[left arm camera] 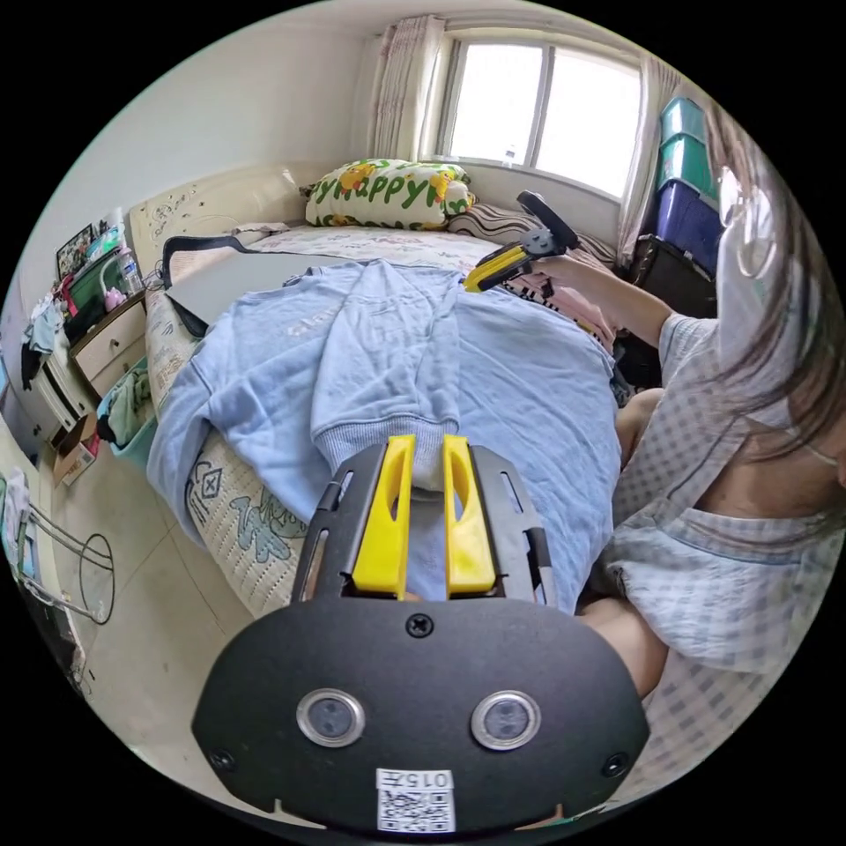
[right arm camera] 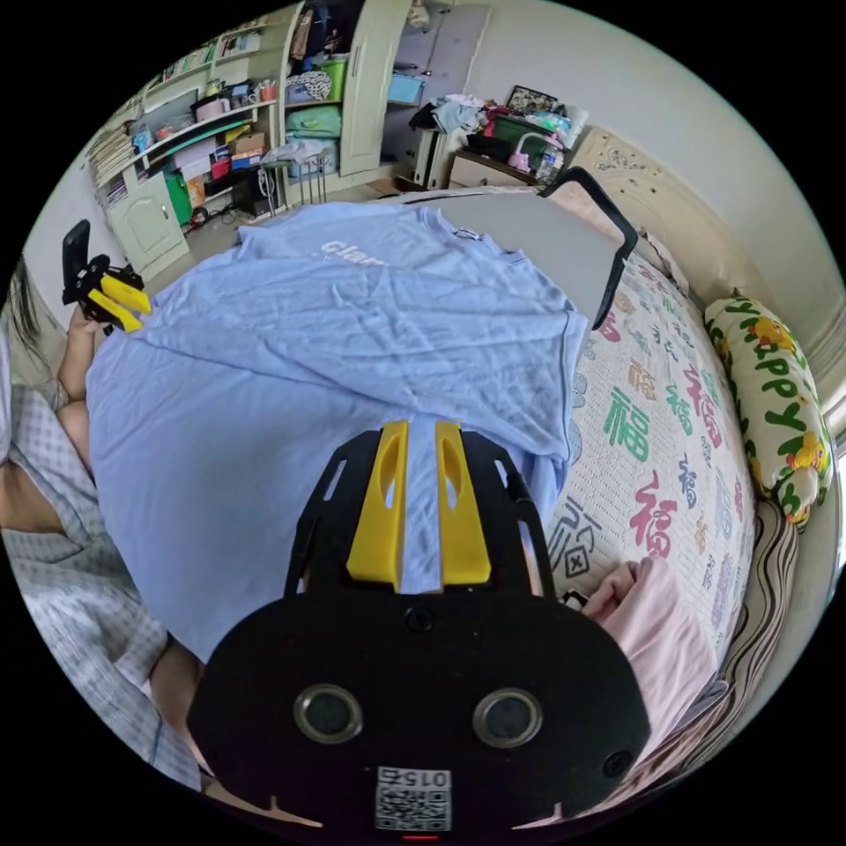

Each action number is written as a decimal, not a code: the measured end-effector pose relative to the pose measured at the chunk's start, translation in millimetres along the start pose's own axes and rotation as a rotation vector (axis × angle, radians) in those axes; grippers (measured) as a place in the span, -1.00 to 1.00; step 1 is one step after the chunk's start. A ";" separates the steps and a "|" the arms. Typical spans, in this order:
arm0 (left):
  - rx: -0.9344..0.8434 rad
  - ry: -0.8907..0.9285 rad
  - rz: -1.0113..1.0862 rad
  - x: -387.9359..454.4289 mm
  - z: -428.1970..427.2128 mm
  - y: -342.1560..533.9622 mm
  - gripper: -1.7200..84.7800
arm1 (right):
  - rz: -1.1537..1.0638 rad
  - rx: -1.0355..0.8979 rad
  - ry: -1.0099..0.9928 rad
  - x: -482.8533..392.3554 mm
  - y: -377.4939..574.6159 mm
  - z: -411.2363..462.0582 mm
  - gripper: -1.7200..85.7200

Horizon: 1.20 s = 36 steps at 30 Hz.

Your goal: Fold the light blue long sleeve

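Observation:
The light blue long sleeve [left arm camera: 529,379] lies spread over the bed, chest print up. One sleeve [left arm camera: 388,352] is folded across the body, and its ribbed cuff reaches into my left gripper [left arm camera: 427,441], which is shut on it. My right gripper [left arm camera: 467,284], held in a hand, touches the far edge of the garment near the sleeve's shoulder. In the right gripper view the shirt [right arm camera: 352,335] spreads ahead, and the right gripper [right arm camera: 421,426] is shut on blue fabric near the side edge. The left gripper [right arm camera: 139,313] sits at the shirt's far left edge.
A person [left arm camera: 723,493] sits at the bedside. A pink garment [right arm camera: 661,634] lies beside the shirt on the patterned bed cover [right arm camera: 670,414]. A grey flat board with a black strap [right arm camera: 546,229] lies beyond the collar. Pillow [left arm camera: 388,192] by the window. Nightstand [left arm camera: 110,339], shelves [right arm camera: 203,150].

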State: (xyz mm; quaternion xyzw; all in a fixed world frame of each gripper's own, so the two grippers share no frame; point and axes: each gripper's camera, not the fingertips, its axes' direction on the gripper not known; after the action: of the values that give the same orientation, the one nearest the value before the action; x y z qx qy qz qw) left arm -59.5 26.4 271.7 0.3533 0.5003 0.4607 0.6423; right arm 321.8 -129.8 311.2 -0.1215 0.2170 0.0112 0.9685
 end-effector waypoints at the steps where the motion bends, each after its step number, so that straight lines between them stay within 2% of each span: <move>1: -0.001 -0.001 -0.001 2.3 1.5 0.8 -0.84 | -0.003 0.004 0.000 -3.0 -1.0 1.9 -0.83; 7: -0.044 -0.004 -0.022 14.4 21.4 8.8 -0.90 | -0.014 -0.071 -0.011 -22.5 -17.1 36.3 -0.86; 14: -0.012 -0.008 -0.008 23.9 21.7 34.3 -0.95 | 0.013 -0.136 0.001 -41.1 -19.3 48.0 -0.98; 20: 0.001 0.106 -0.067 1.2 29.0 59.6 -0.93 | 0.057 -0.206 -0.012 -53.8 -25.7 63.3 -0.96; 22: 0.097 0.161 -0.165 -24.1 12.4 85.9 -0.89 | 0.080 -0.243 -0.023 -55.7 -27.4 64.3 -0.92; 23: 0.204 0.210 -0.265 -49.6 -3.2 113.3 -0.85 | 0.092 -0.230 -0.025 -58.0 -26.9 59.5 -0.89; 25: 0.404 0.293 -0.476 -100.0 -22.0 170.4 -0.82 | 0.107 -0.193 -0.014 -63.5 -27.0 49.0 -0.86; 27: 0.635 0.403 -0.792 -171.4 -16.8 262.4 -0.79 | 0.083 -0.124 -0.011 -79.7 -36.2 34.7 -0.85; 29: 0.749 0.512 -0.991 -212.3 12.4 325.2 -0.78 | 0.049 -0.056 -0.033 -97.6 -54.6 26.5 -0.84; 30: 0.797 0.590 -1.087 -230.4 38.4 357.0 -0.77 | 0.013 -0.024 -0.055 -113.3 -73.7 24.4 -0.84; 33: 0.835 0.679 -1.245 -253.8 99.4 403.5 -0.75 | -0.097 0.032 -0.111 -163.2 -134.2 30.2 -0.84; 36: 0.867 0.777 -1.342 -273.8 149.8 425.2 -0.71 | -0.239 0.053 -0.136 -229.1 -202.7 52.3 -0.82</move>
State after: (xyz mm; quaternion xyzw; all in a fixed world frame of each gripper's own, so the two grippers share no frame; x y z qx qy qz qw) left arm -36.3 -92.9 785.0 0.0166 0.9151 -0.1555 0.3716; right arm 151.3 -306.8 500.7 -0.1200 0.1353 -0.1017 0.9782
